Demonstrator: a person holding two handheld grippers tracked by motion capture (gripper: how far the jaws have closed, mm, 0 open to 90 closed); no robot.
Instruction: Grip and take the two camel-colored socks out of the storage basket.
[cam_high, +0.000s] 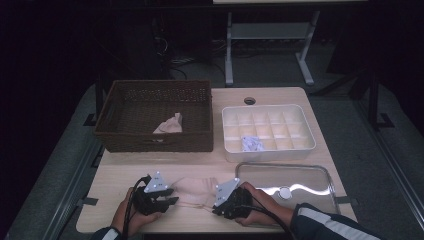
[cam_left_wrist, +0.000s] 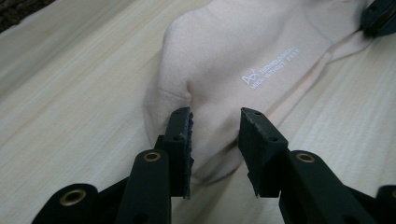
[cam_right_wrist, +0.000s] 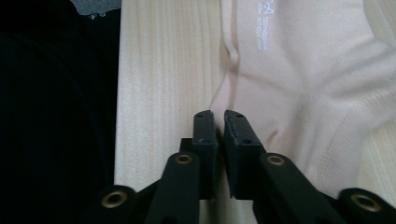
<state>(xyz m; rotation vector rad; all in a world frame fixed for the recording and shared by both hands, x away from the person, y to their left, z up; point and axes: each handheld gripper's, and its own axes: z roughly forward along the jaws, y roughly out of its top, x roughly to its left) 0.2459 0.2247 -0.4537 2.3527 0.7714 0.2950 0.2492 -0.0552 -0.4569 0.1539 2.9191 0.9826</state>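
Both tools meet the beige sock: left released, right seemingly clenched on its edge

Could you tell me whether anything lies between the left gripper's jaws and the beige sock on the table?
Nothing visible does. The left gripper stands with its jaws apart right over the near end of the beige sock, with bare table beside it.
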